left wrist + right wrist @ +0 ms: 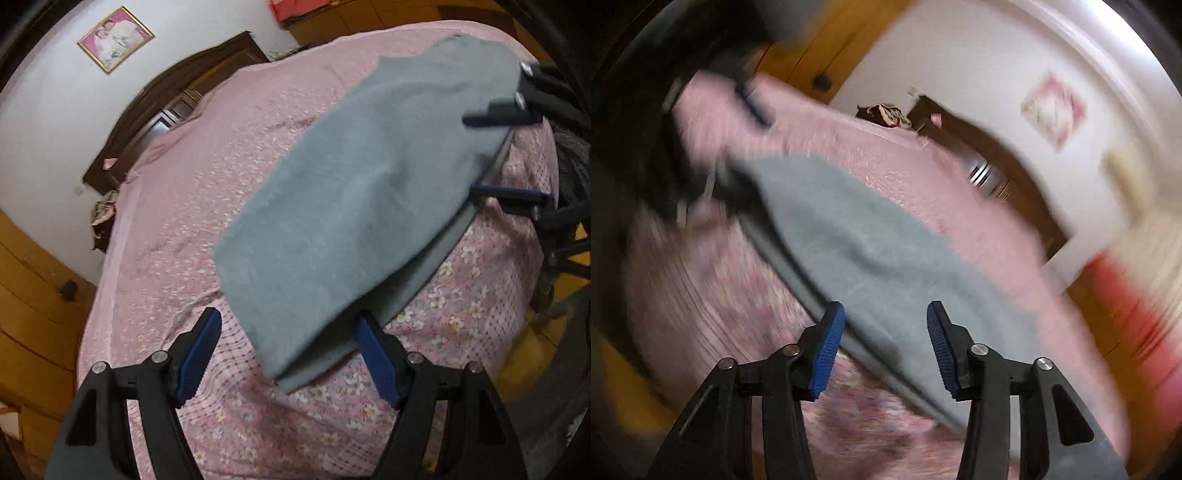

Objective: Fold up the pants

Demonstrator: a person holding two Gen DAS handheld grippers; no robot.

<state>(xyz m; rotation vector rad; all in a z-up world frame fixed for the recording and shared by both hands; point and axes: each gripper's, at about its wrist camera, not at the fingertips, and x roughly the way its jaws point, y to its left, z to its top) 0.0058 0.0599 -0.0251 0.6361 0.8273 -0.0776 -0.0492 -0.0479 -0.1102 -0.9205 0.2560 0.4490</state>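
Pink bed (192,206), grey pants (354,206) folded lengthwise on it.
Pants lie doubled along the bed's near edge; cross folds remain, I judge. Left tongs (290,354) gape wide at 1 end, right tongs (886,347) part-open at the other, neither pressing cloth.

Premises are identified as a home bedroom. A bed (207,206) is spread with a pink floral coverlet, and a dark wooden headboard (166,110) is set against a white wall (48,122) at about 10 o'clock. A gold-framed picture (115,38) is hung above at 11 o'clock — domestic decoration. Orange-brown wooden panelling (33,306) is noted at 8 o'clock — a residential fitting.
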